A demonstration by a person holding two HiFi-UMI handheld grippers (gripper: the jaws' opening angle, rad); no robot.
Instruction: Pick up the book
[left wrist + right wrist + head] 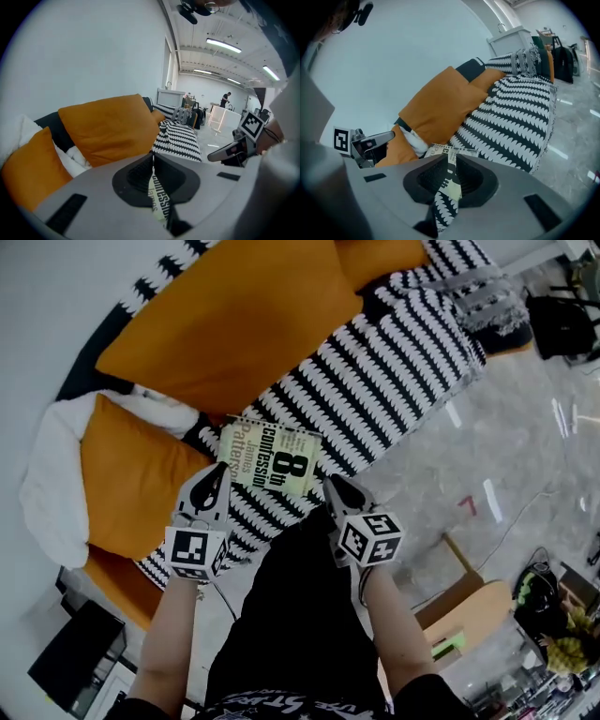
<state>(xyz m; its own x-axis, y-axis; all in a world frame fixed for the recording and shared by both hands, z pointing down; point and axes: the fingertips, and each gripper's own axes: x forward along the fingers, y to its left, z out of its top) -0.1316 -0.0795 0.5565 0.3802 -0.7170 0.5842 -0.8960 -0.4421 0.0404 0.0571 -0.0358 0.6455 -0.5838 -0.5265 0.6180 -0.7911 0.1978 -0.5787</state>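
Two tongs grip one pale yellow paperback book (272,460) — the left gripper (217,472) is shut tight on its left edge, and the right gripper (336,486) on its right edge. The book sits over a black-and-white zigzag blanket (403,362) on a sofa. Big orange cushions (225,315) and a soft white pillow (52,474) lie close by — beside them is a shiny grey stone floor (506,437).
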